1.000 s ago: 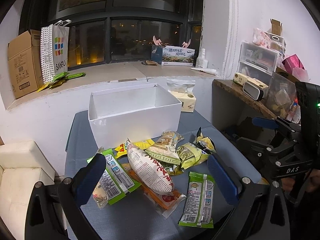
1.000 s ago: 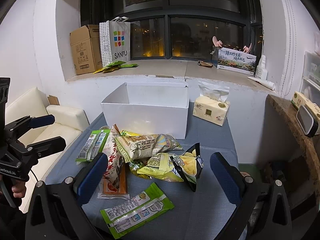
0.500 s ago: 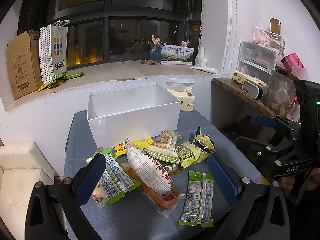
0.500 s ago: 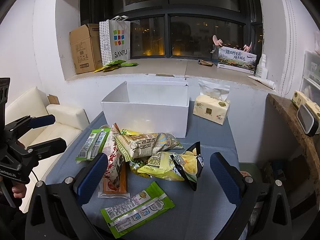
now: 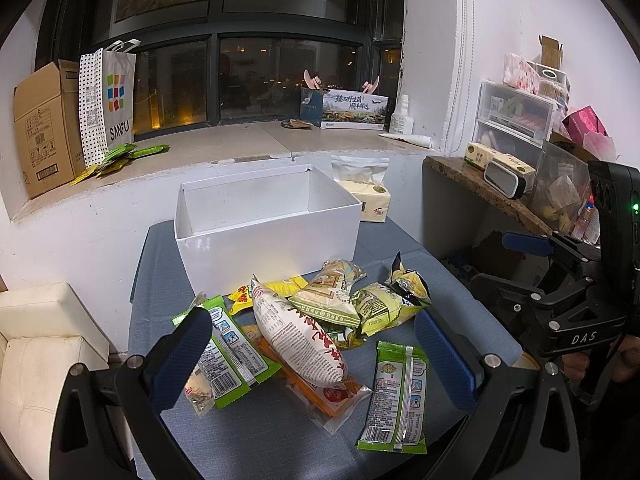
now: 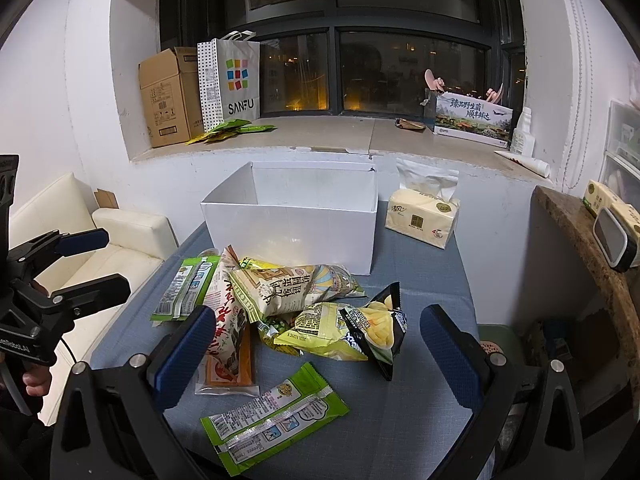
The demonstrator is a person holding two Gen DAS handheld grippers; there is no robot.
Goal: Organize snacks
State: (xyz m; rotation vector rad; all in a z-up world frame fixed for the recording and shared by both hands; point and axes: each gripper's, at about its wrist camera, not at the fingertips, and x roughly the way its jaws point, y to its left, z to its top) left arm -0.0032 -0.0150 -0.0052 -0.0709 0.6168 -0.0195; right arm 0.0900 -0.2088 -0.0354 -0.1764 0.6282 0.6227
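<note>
An empty white box (image 5: pixel 264 224) (image 6: pixel 296 216) stands open on the blue-grey table (image 5: pixel 256 432). In front of it lies a pile of snack packets: a white and red bag (image 5: pixel 296 332), a beige biscuit bag (image 6: pixel 280 288), a yellow-green bag (image 6: pixel 320 328), a black chip bag (image 6: pixel 380 324), and green flat packets (image 5: pixel 396 392) (image 6: pixel 276 416). My left gripper (image 5: pixel 320 356) is open and empty, hovering over the near side of the pile. My right gripper (image 6: pixel 320 356) is open and empty, above the pile's near right side.
A tissue pack (image 6: pixel 424 216) sits right of the box. The window ledge behind holds a cardboard box (image 6: pixel 168 96), a paper bag (image 6: pixel 232 80) and a printed carton (image 6: pixel 472 120). A white sofa (image 6: pixel 100 256) is left; a shelf (image 5: pixel 488 192) with storage drawers is right.
Both grippers have shifted only slightly; the views sit a touch higher and closer over the pile. Nothing was grasped or moved.
</note>
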